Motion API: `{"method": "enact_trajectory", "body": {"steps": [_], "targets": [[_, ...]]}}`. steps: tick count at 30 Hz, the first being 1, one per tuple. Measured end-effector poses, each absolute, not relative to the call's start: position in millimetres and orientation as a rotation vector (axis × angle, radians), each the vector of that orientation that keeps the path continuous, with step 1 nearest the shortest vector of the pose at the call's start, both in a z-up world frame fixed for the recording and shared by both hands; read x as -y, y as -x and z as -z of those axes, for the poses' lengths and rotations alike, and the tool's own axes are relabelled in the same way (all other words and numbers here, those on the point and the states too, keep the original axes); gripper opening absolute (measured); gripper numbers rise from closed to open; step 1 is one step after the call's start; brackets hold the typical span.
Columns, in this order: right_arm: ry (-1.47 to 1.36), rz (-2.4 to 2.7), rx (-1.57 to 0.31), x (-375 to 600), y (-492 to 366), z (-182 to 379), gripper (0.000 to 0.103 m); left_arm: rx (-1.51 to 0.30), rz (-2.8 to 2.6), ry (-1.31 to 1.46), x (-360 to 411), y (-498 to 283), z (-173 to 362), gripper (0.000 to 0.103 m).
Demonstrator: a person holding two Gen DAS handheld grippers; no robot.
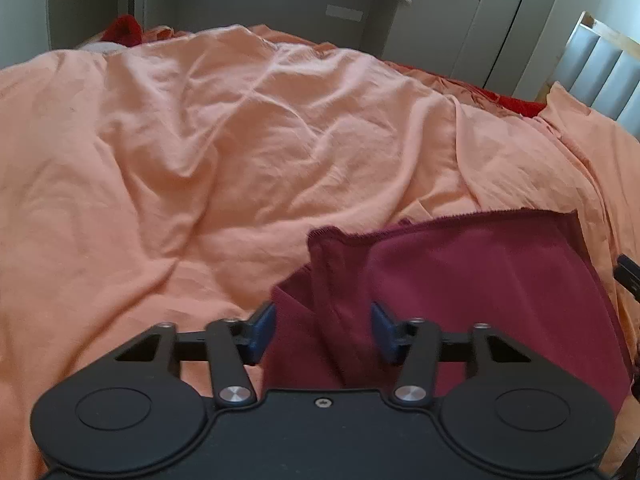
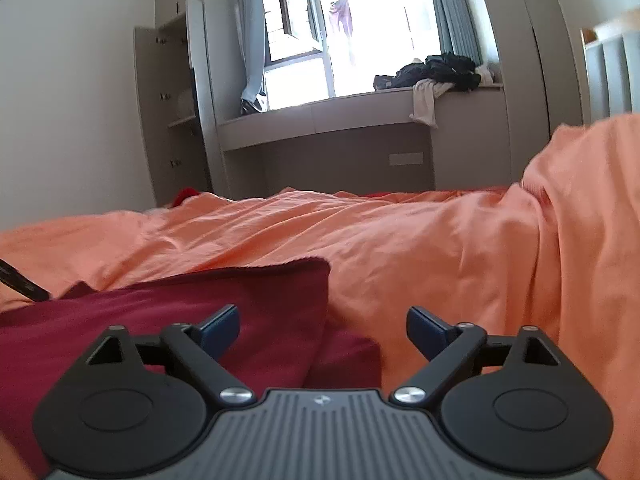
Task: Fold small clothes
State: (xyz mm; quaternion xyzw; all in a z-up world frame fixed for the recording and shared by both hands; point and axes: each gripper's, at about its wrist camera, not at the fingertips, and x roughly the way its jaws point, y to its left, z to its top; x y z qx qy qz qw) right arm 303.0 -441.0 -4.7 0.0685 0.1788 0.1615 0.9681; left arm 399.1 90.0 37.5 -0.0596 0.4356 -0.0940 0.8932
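Observation:
A dark red small garment (image 1: 460, 280) lies on the orange bedsheet (image 1: 200, 140), with a folded-over hem ridge near its left side. My left gripper (image 1: 323, 330) is open, its blue fingertips (image 1: 264, 326) astride the garment's left edge fold, low over the cloth. In the right wrist view the same red garment (image 2: 224, 312) lies at lower left on the sheet (image 2: 440, 248). My right gripper (image 2: 323, 332) is open over the garment's right edge, holding nothing. The right gripper's body shows at the left view's far right edge (image 1: 628, 272).
The rumpled orange sheet covers the bed, with a raised fold at the right (image 2: 580, 200). A brighter red cloth (image 1: 124, 30) lies at the bed's far end. Beyond stand a grey window bench (image 2: 360, 120) with piled dark clothes (image 2: 440, 70), a wardrobe (image 2: 172, 112) and a padded headboard (image 1: 600, 68).

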Motion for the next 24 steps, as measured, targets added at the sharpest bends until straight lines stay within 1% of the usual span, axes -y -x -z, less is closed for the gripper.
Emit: {"method": "enact_trajectory", "body": {"steps": [1, 2, 3, 6, 8, 9, 11, 12, 14, 16, 19, 20, 22, 24], "targets": [[-0.16, -0.335, -0.36, 444.8, -297.2, 5.6, 0.095, -0.909, 0.194, 0.128, -87.8, -399.9, -35.1, 0.038], [-0.185, -0.342, -0.362, 448.6, -291.4, 7.3, 0.095, -0.913, 0.192, 0.135, -86.3, -401.7, -32.1, 0.015], [-0.21, -0.349, -0.369, 451.4, -286.2, 9.0, 0.095, -0.916, 0.185, 0.145, -84.7, -403.4, -30.3, 0.005], [-0.254, -0.366, -0.372, 454.5, -273.8, 13.9, 0.092, -0.87, 0.154, 0.121, -78.1, -401.4, -36.8, 0.004], [-0.256, -0.373, -0.37, 454.0, -267.7, 15.5, 0.077, -0.817, 0.124, 0.066, -73.8, -397.2, -49.1, 0.003], [-0.26, -0.376, -0.373, 453.8, -266.3, 16.9, 0.074, -0.797, 0.106, 0.045, -73.1, -395.2, -54.4, 0.003], [-0.275, -0.389, -0.395, 453.2, -265.8, 20.7, 0.058, -0.769, 0.083, 0.027, -74.8, -392.5, -63.4, 0.003], [-0.279, -0.392, -0.408, 450.7, -267.3, 22.4, 0.055, -0.758, 0.081, 0.021, -74.9, -391.0, -65.8, 0.003], [-0.276, -0.392, -0.44, 445.8, -268.7, 28.4, 0.041, -0.755, 0.079, -0.021, -71.4, -390.4, -64.0, 0.003], [-0.283, -0.39, -0.456, 442.9, -268.4, 33.9, 0.036, -0.771, 0.065, -0.074, -65.6, -393.0, -55.6, 0.003], [-0.314, -0.402, -0.452, 442.2, -267.7, 38.0, 0.017, -0.803, 0.047, -0.105, -63.7, -399.0, -43.1, 0.004], [-0.301, -0.395, -0.444, 441.0, -265.7, 37.2, 0.013, -0.804, 0.046, -0.09, -66.7, -399.1, -41.5, 0.004], [-0.237, -0.381, -0.423, 434.6, -261.1, 34.2, 0.009, -0.791, 0.048, -0.018, -75.2, -398.5, -44.4, 0.004], [-0.186, -0.367, -0.417, 426.4, -259.2, 32.6, 0.008, -0.785, 0.059, 0.054, -83.0, -397.7, -47.2, 0.004]]}}
